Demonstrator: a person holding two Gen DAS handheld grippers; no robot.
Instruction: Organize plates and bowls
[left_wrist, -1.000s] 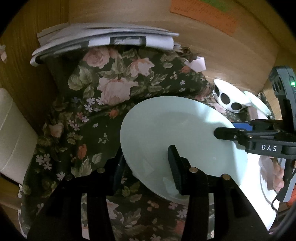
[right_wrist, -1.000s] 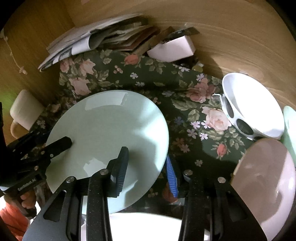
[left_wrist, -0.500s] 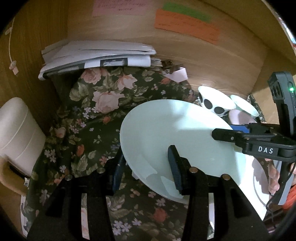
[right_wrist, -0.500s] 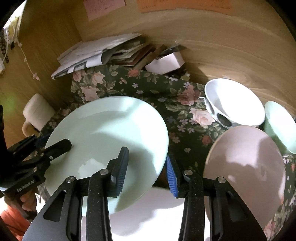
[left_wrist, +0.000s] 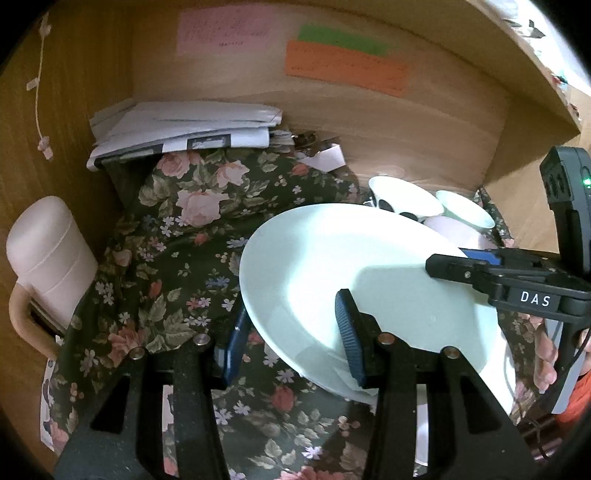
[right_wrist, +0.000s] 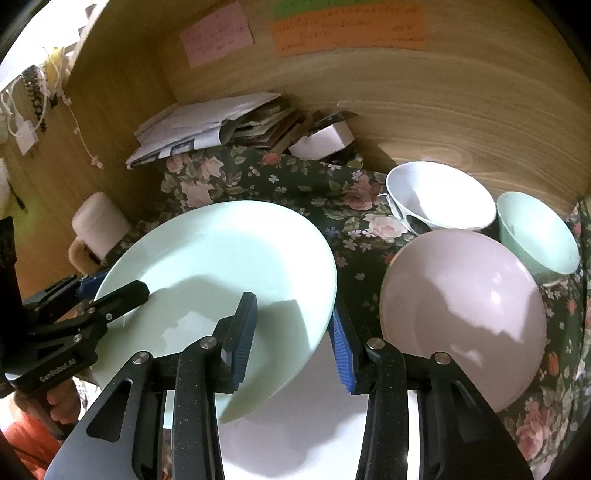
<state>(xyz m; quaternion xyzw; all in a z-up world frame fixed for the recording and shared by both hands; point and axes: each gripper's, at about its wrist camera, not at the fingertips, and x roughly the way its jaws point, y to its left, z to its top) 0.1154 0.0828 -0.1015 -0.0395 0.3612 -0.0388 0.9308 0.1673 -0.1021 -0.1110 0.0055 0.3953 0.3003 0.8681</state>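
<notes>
left hand-held gripper (left_wrist: 291, 338), right hand-held gripper (right_wrist: 295, 332): both clamp green plate (right_wrist: 221, 258) | pink plate (right_wrist: 461, 314) just right | white plate (right_wrist: 314, 424) beneath

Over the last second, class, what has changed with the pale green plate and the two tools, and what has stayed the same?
Both tools have carried the pale green plate up and back from the wall: more wall notes and the pink plate now show. Unchanged: the left tool and right tool stay clamped on opposite rims; the white bowl and green bowl rest on the floral cloth.
</notes>
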